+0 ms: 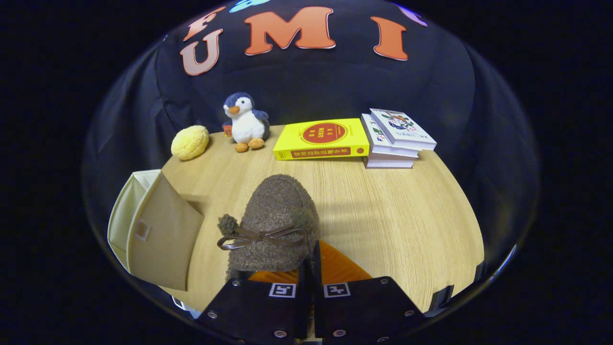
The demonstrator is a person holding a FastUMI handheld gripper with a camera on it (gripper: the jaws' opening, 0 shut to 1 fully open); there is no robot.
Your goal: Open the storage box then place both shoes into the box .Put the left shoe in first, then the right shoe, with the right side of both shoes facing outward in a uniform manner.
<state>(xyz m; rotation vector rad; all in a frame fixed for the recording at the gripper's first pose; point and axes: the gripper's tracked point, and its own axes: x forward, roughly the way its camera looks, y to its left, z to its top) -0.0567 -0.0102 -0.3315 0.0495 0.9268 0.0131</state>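
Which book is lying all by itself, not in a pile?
The yellow book, flat beside the penguin toy. The white books are stacked. The tongs pinch the brown shoe.

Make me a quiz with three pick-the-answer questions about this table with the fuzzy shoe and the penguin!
1. Where is the penguin toy?
A. Between the yellow bun and the yellow book
B. On top of the white books
C. Inside the box

2. How many white books are in the stack?
A. One
B. Three
C. Six

3. What is the hand-held gripper doing?
A. Wide open over the bun
B. Closed on the brown shoe
C. Holding the penguin

Answers:
1. A, the penguin stands at the table's far edge with the bun on one side and the book on the other.
2. B, three spines show stacked.
3. B, the fingers are together at the shoe's rim, beside the open beige box.
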